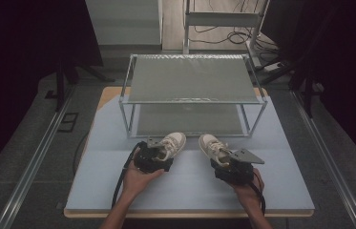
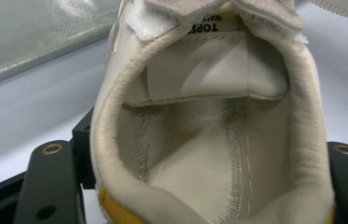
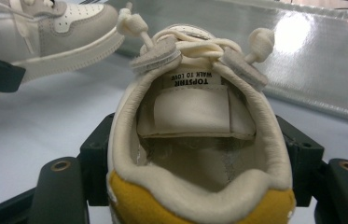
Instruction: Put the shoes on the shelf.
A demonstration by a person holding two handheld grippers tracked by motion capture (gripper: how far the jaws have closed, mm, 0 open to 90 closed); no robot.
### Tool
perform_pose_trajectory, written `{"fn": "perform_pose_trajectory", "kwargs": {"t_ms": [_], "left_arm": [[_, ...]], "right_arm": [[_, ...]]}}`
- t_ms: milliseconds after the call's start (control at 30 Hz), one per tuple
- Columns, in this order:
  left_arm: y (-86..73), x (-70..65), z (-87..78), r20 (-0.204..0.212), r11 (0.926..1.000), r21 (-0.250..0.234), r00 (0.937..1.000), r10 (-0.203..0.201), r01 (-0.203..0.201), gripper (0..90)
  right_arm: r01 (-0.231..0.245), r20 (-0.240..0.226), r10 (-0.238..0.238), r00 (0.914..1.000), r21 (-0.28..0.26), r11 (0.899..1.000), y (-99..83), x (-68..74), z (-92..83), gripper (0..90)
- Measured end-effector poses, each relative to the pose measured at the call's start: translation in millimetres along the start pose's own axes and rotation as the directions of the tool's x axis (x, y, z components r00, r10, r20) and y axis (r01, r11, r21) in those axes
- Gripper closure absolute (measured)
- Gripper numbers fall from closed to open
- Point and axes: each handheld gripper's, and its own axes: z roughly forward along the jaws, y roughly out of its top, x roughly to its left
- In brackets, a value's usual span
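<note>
Each tool grips one shoe by the heel: the left tool (image 1: 155, 157) holds the left shoe (image 1: 172, 144), the right tool (image 1: 230, 164) the right shoe (image 1: 212, 144). Both are near the counter (image 1: 118, 191) middle, toes toward the shelf rack (image 1: 192, 78), probably for placing there.

The left shoe (image 1: 173, 144) and the right shoe (image 1: 212, 145) were cream-white with grey panels, each with a yellow heel patch. The grippers' jaws were black. The table (image 1: 280, 143) was pale blue-grey, the rack (image 1: 192, 78) silver-grey.
</note>
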Motion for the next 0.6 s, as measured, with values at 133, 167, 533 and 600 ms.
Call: {"fn": "perform_pose_trajectory", "kwargs": {"t_ms": [133,167,533,600], "left_arm": [[5.1,3.2,6.5,-0.004,0.9999,0.003,0.9999,-0.011,0.011,29.8],[6.2,3.9,7.5,-0.005,0.9999,0.003,0.9999,-0.013,0.013,29.9],[21.9,7.4,15.5,-0.022,0.9999,-0.001,0.9996,-0.017,0.017,29.8],[25.3,8.3,16.9,-0.022,0.9998,-0.001,0.9996,-0.018,0.018,29.8]], "right_arm": [[0.004,0.013,-0.004,0.9999,-0.011,1.0,7.0,-3.5,5.0,30.3],[0.004,0.017,-0.004,0.9998,-0.014,1.0,9.1,-4.7,6.5,30.3],[-0.01,0.049,0.011,0.9987,-0.026,1.0,19.7,-14.7,23.0,30.4],[-0.01,0.052,0.012,0.9986,-0.027,1.0,21.5,-15.6,25.4,30.4]]}}
